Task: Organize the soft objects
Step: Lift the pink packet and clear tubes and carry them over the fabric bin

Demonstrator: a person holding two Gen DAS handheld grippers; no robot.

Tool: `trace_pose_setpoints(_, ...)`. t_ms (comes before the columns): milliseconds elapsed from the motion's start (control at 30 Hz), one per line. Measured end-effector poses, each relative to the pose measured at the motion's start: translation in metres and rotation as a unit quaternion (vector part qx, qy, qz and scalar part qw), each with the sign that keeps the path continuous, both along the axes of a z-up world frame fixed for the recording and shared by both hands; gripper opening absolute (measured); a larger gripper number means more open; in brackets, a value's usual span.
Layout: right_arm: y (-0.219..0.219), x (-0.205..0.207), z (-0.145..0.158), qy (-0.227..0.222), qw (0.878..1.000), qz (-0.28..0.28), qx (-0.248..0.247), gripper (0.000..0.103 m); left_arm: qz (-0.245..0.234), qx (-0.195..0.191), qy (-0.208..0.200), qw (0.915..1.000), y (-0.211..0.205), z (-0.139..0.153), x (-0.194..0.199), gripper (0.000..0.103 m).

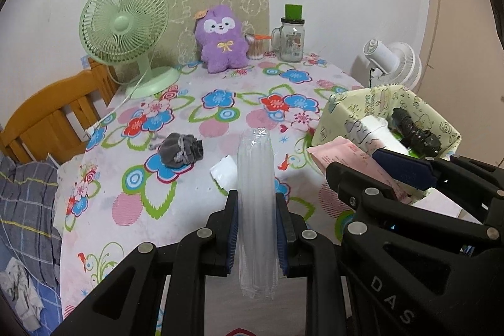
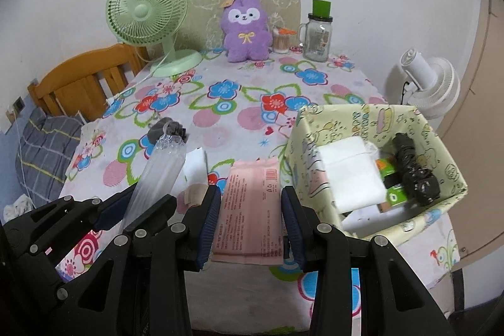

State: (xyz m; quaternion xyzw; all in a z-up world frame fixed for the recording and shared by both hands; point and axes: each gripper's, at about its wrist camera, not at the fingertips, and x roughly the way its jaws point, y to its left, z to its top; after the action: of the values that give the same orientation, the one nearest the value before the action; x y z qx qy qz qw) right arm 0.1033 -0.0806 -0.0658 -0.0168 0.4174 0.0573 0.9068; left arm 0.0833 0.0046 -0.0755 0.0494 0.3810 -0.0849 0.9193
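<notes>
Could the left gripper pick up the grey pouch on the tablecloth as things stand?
Probably not yet: the left gripper is shut on a clear plastic pack, so it has no free grip. The grey pouch itself lies unobstructed on the tablecloth.

Pink packet [image 2: 249, 210] print too small to read.

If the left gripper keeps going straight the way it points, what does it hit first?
Probably the flowered tablecloth, near the small white packet; the left gripper is shut on a clear plastic pack. Depth is uncertain.
</notes>
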Motion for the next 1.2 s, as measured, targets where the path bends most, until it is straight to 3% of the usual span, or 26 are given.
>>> trace_pose_setpoints(1200, -0.069, -0.002, 0.052, -0.052, 0.998, -0.019, -0.005, 0.044, -0.027, 0.003, -0.048, 0.9985, -0.069, 0.045, 0.000, 0.020)
